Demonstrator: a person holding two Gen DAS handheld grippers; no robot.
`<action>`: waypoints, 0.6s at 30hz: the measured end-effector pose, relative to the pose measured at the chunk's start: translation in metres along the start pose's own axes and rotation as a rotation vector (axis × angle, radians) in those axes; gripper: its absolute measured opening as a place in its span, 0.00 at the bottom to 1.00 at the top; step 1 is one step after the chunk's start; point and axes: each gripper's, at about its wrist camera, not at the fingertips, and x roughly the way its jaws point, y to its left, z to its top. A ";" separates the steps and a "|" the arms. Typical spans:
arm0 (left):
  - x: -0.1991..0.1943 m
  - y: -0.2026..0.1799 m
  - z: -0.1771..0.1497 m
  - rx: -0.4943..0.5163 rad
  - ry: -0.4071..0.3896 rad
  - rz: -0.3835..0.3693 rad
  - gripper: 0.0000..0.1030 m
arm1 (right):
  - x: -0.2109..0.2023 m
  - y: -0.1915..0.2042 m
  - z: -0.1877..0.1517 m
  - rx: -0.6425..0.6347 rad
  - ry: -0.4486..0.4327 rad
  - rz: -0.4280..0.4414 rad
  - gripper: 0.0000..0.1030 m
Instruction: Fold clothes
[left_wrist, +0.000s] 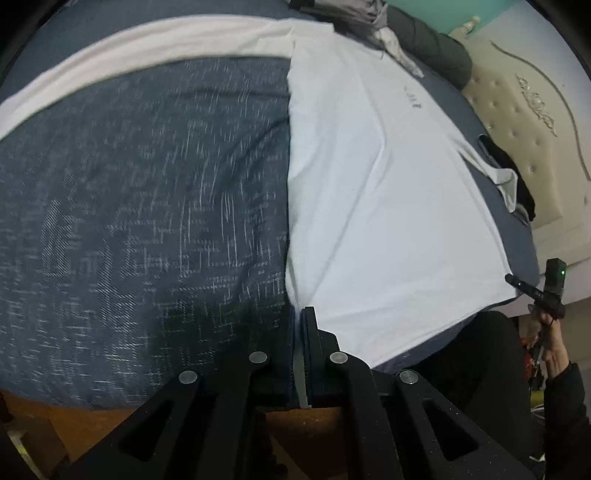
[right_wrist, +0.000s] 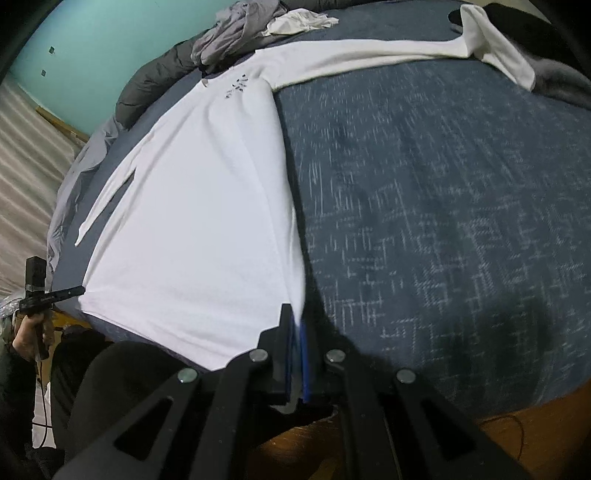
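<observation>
Both grippers, left gripper (left_wrist: 300, 314) and right gripper (right_wrist: 295, 314), clamped on white shirt (left_wrist: 388, 192) hem; blue-grey bedspread (left_wrist: 147, 203), tufted headboard (left_wrist: 524, 147), teal wall (right_wrist: 92, 55).

Blue-grey woven bedcover (left_wrist: 147, 206), cream tufted headboard (left_wrist: 532, 140) (carved trim), turquoise wall (right_wrist: 96, 48), brown wooden floor (right_wrist: 535, 432).

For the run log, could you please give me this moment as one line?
stage: shirt spread flat | left gripper: shut on white shirt hem corner | right gripper: shut on opposite hem corner | surface: blue bedspread
</observation>
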 end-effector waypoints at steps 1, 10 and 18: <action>0.003 0.001 -0.001 -0.003 0.006 0.002 0.04 | 0.000 0.000 0.000 0.001 0.001 0.002 0.03; -0.024 0.009 0.011 -0.043 -0.056 0.035 0.09 | -0.032 -0.011 0.007 0.010 -0.055 0.012 0.06; -0.037 0.012 0.065 -0.041 -0.139 0.054 0.22 | -0.066 -0.016 0.049 0.019 -0.171 -0.016 0.25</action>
